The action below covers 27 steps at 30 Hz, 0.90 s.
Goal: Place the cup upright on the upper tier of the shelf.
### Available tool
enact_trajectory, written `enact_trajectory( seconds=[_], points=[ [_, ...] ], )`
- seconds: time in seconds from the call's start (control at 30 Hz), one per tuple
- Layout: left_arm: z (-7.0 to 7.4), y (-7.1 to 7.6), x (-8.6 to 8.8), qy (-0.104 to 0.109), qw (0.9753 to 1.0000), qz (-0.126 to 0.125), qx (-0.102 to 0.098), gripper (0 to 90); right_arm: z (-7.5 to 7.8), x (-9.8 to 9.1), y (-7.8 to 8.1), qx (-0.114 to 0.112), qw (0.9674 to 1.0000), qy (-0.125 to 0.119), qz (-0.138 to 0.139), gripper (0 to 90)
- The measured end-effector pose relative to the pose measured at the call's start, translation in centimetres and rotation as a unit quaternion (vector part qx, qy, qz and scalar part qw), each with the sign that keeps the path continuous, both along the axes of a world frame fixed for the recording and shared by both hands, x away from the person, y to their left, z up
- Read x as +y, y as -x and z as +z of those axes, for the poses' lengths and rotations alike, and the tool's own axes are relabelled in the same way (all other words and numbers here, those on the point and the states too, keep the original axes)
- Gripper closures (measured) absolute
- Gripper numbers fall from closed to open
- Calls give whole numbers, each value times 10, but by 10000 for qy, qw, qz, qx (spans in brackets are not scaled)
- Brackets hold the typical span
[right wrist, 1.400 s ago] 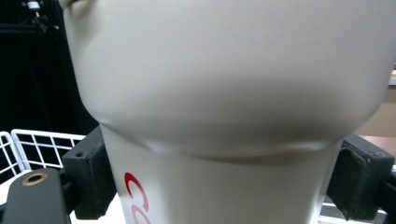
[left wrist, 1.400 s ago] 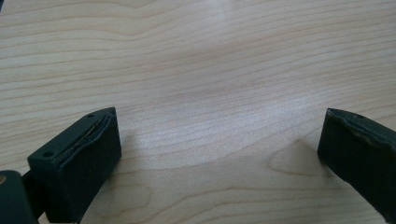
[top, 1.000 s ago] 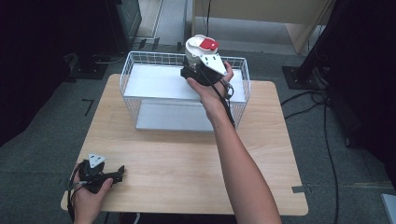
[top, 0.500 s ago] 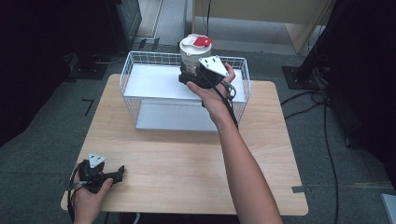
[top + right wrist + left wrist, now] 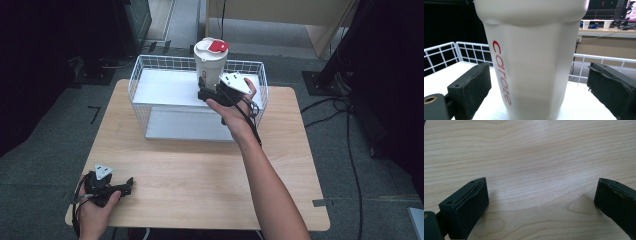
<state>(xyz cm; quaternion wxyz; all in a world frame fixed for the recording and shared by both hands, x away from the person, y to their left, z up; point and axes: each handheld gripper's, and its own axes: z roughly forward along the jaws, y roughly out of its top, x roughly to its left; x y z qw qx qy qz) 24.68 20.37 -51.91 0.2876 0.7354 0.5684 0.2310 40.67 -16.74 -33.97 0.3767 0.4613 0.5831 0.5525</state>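
White cup [image 5: 210, 64] with red-tabbed lid stands upright inside the wire basket [image 5: 145, 75] at the tabletop's [image 5: 200, 170] far side. Right gripper [image 5: 206, 93] brackets it, jaws spread, gaps visible both sides. Left gripper [image 5: 129, 184] rests open at the near-left tabletop corner.

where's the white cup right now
In the high view the white cup stands upright in the wire basket, toward its back right, between the open fingers of the right gripper.
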Motion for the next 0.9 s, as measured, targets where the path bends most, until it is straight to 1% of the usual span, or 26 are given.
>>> enact_trajectory(
  seconds=[0.07, 0.1, 0.17, 0.2, 0.27, 0.3, 0.37, 0.4, 0.43, 0.47, 0.53, 0.6, 0.63, 0.67, 0.9],
  points=[
    [0, 0, 0, -2, 10000, -2, 1, 0, -1, -1, 2, -11, 10000, 11, 18, 57],
    [0, 0, 0, 0, 10000, 1, 0, 0, -4, -4, 7, -8, 10000, 13, 33, 68],
    [0, 0, 0, 1, 10000, 1, -2, 0, -5, -5, 8, -13, 10000, 30, 37, 71],
    [0, 0, 0, 2, 10000, 1, -1, 0, -7, -7, 12, -41, 10000, 54, 46, 79],
    [0, 0, 0, -1, 10000, 1, 0, 0, -8, -8, 14, -36, 10000, 70, 53, 80],
    [0, 0, 0, 1, 10000, 2, -1, 0, -11, -11, 18, -51, 9999, 72, 67, 81],
    [0, 0, 0, 0, 10000, 1, 0, 0, -12, -13, 20, -55, 9999, 79, 68, 81],
    [0, 0, 0, 4, 10000, 2, 0, 0, -15, -17, 24, -69, 9999, 75, 72, 81],
    [0, 0, 0, 4, 10000, 2, 0, 0, -15, -17, 24, -69, 9999, 75, 72, 81],
    [0, 0, 0, 9, 10000, 3, 3, 0, -18, -20, 28, -101, 9998, 131, 94, 81],
    [0, 0, 0, 2, 10000, -4, 9, 0, -19, -22, 30, -120, 9997, 162, 99, 81],
    [0, 0, 0, -20, 10000, -17, 16, 0, -23, -27, 37, -135, 9997, 169, 143, 81],
    [0, 0, 0, -22, 10000, -17, 14, 0, -23, -27, 37, -135, 9997, 169, 143, 81],
    [0, 0, 0, -9, 10000, -5, 1, 0, -26, -32, 44, -169, 9996, 142, 177, 81],
    [0, 0, 0, -7, 10000, 0, -1, 0, -33, -46, 63, -210, 9994, 136, 228, 82]
  ],
)
